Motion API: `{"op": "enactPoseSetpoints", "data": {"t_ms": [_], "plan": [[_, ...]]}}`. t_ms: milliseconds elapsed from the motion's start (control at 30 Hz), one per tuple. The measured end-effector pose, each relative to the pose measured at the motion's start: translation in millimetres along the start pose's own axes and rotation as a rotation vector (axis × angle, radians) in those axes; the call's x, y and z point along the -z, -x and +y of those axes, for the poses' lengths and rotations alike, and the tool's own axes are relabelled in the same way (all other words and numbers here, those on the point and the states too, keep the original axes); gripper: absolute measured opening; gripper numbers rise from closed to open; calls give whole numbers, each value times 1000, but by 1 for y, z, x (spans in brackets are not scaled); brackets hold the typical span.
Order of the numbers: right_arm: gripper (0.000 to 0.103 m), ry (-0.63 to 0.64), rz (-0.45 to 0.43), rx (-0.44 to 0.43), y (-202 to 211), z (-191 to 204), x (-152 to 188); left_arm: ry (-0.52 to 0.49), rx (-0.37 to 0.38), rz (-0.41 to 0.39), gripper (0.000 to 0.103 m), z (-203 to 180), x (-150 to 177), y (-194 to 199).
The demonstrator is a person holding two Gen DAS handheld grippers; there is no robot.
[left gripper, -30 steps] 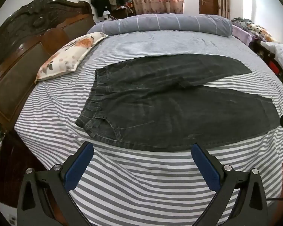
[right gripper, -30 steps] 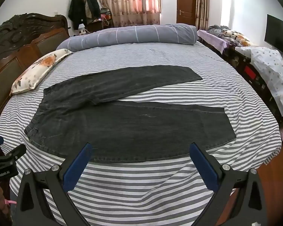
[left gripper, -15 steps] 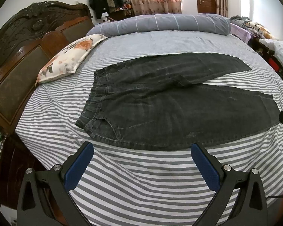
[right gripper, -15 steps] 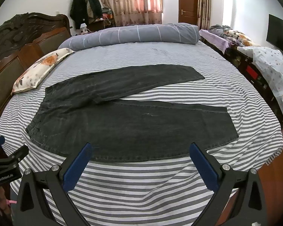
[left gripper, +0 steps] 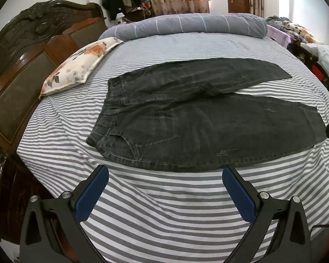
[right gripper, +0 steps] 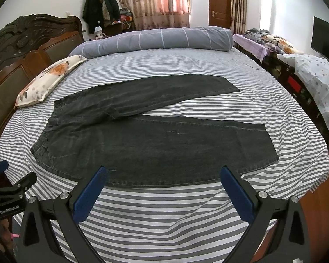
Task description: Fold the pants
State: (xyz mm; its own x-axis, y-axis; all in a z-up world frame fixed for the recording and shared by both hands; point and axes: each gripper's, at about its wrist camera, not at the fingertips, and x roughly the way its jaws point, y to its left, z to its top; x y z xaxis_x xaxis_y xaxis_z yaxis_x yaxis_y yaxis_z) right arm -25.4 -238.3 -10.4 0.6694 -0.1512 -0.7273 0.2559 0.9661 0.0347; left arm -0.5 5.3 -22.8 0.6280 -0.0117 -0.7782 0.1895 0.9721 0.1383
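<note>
On striped bed (left gripper: 164, 208), pants (left gripper: 197, 127), pillow (left gripper: 81, 65) beside

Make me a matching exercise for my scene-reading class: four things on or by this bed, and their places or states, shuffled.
Things:
1. pants
2. floral pillow
3. rolled duvet
4. left tongs

Places or states:
A. along the bed's far edge
B. open, holding nothing
C. spread flat mid-bed, legs apart
D. beside the headboard

Pairs: 1-C, 2-D, 3-A, 4-B
</note>
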Motion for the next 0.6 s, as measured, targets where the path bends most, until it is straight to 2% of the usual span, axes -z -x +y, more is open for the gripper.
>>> {"op": "enactPoseSetpoints", "data": {"t_ms": [233, 600], "plan": [[102, -2, 1, -5, 0, 0, 0, -8, -2, -20, 102, 0, 2, 3], [102, -2, 3, -16, 0, 5, 1, 28, 16, 1, 102, 6, 3, -1]]}}
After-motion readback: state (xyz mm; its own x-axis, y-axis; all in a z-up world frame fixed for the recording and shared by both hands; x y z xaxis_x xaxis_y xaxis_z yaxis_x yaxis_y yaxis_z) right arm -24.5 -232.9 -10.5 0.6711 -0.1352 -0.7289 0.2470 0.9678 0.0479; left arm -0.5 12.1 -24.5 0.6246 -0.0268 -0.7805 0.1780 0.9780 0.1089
